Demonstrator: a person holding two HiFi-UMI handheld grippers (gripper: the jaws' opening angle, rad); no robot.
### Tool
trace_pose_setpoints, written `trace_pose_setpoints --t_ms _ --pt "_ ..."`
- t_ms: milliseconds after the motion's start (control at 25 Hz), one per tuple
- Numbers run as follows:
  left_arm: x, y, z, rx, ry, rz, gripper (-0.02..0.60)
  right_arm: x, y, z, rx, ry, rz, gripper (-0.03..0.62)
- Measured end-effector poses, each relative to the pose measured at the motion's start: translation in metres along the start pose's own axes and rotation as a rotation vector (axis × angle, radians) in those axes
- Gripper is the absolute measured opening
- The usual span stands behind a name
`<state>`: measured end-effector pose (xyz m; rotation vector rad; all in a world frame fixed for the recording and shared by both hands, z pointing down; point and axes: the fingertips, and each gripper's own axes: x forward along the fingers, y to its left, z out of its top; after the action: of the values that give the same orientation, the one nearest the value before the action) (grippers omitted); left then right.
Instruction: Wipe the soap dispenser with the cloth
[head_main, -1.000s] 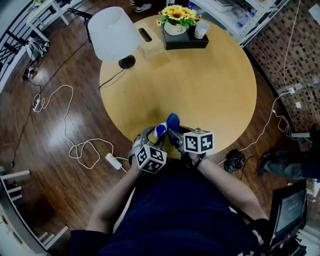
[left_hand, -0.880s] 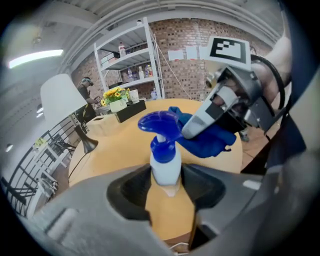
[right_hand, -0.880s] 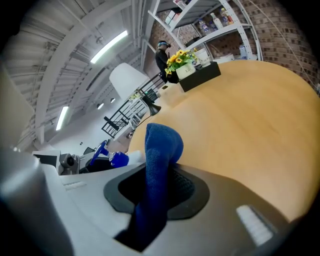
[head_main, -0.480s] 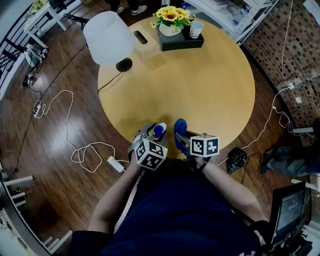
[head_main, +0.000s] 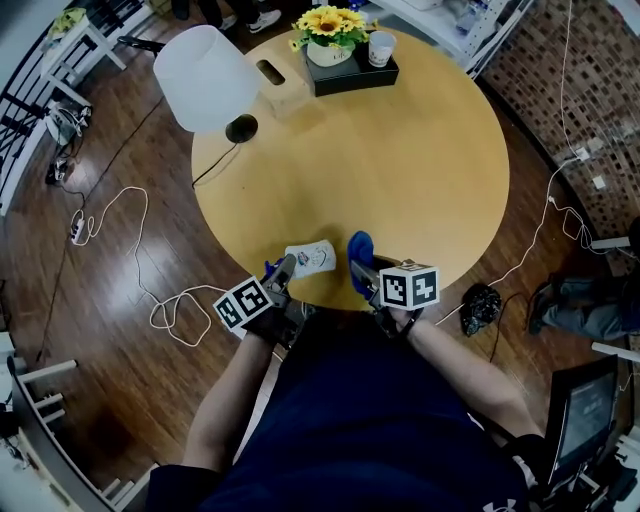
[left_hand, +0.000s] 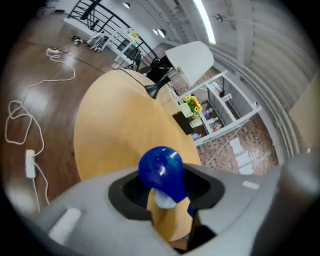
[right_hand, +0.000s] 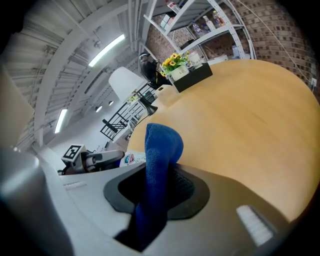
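The soap dispenser (head_main: 311, 258), white with a blue pump head (left_hand: 161, 171), lies on its side over the near edge of the round table (head_main: 400, 170). My left gripper (head_main: 276, 274) is shut on the pump head. Its jaws have just been closing, with that blue head between them. My right gripper (head_main: 362, 272) is shut on the blue cloth (head_main: 359, 246), which stands up from the jaws a little to the right of the bottle, apart from it. The right gripper view shows the cloth (right_hand: 160, 150) in front and the bottle's label (right_hand: 132, 159) to its left.
At the table's far side stand a white lamp (head_main: 200, 65), a wooden box (head_main: 272, 82) and a black tray (head_main: 352, 70) with sunflowers (head_main: 326, 22) and a cup (head_main: 380, 46). White cables (head_main: 120, 230) run across the wooden floor on the left.
The left gripper has rolled over and shifted left, and the dispenser has gone from upright to lying sideways. The cloth has drawn away from the bottle to the right.
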<state>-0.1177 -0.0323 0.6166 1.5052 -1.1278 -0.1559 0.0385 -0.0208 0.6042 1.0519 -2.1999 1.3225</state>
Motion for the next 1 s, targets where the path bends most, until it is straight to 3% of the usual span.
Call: trace_pose_setpoints --t_ms 120,320,480,680,1000 --pt "-0.008 0.006 -0.012 -0.062 -0.044 -0.006 0.173 0.009 0.023 0.007 -0.078 0.004 0.055 0.097" --pt "-0.008 -0.004 -0.035 -0.077 -0.014 0.003 0.173 0.042 0.07 0.007 -0.195 0.069 0.159 0.097" --pt "-0.008 -0.004 -0.04 -0.117 -0.04 -0.005 0.173 0.066 0.082 -0.006 -0.231 0.141 0.184 0.097" --pt "-0.008 0.001 -0.044 -0.145 -0.044 -0.034 0.173 0.072 0.065 -0.012 -0.165 0.175 0.197 0.097" --pt "-0.006 -0.002 -0.043 -0.102 -0.034 -0.05 0.172 0.063 -0.005 -0.004 0.034 0.167 0.109 0.097"
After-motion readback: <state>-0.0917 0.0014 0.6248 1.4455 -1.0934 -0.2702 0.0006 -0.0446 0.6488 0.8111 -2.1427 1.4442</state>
